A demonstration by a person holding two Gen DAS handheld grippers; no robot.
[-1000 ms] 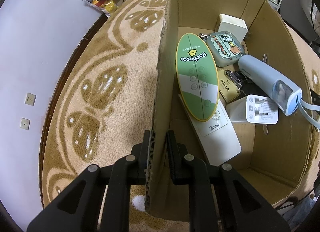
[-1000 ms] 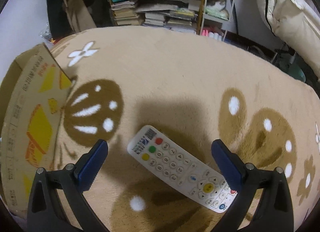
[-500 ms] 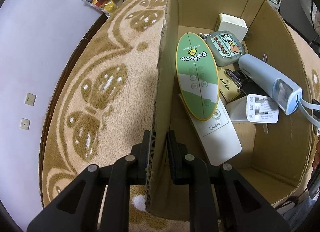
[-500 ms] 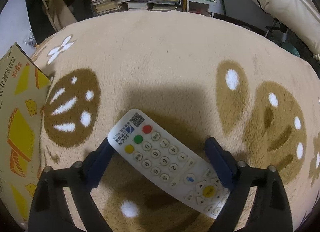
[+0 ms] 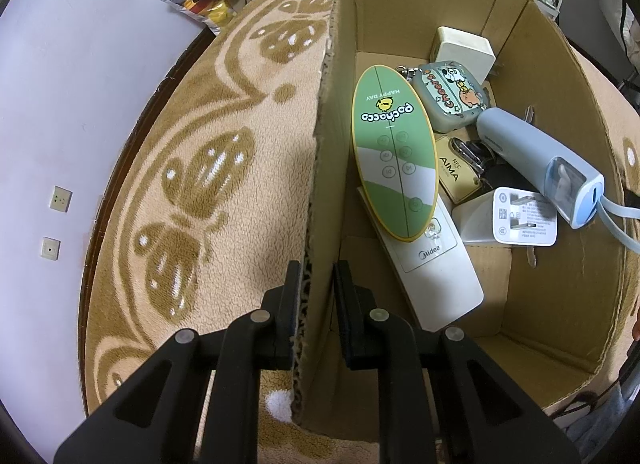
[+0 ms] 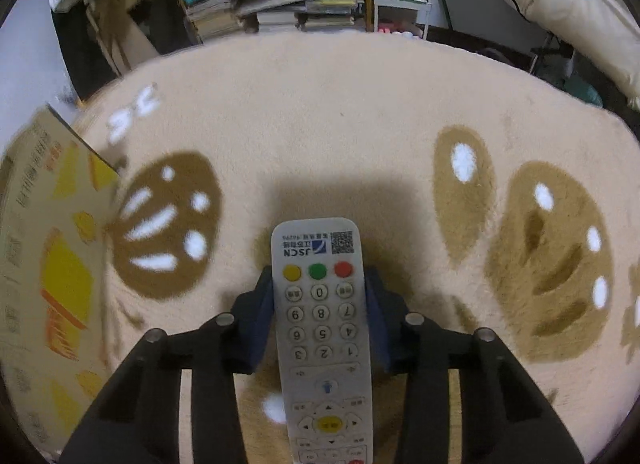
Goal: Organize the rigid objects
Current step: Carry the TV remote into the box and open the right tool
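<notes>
Right gripper point(image 6: 319, 304) clenched on white keypad remote point(image 6: 322, 328), long axis straight ahead between the fingers; cardboard box point(image 6: 52, 264) lies to its left, near wall pinched by left gripper point(image 5: 316, 304), so carry goes leftward.

Inside the box point(image 5: 552, 320), oval remote point(image 5: 394, 151) lying atop long remote point(image 5: 432, 272) along the left wall; chargers point(image 5: 524, 215) and handheld device point(image 5: 536, 155) to the right. Box standing on the rug point(image 5: 192, 167).
</notes>
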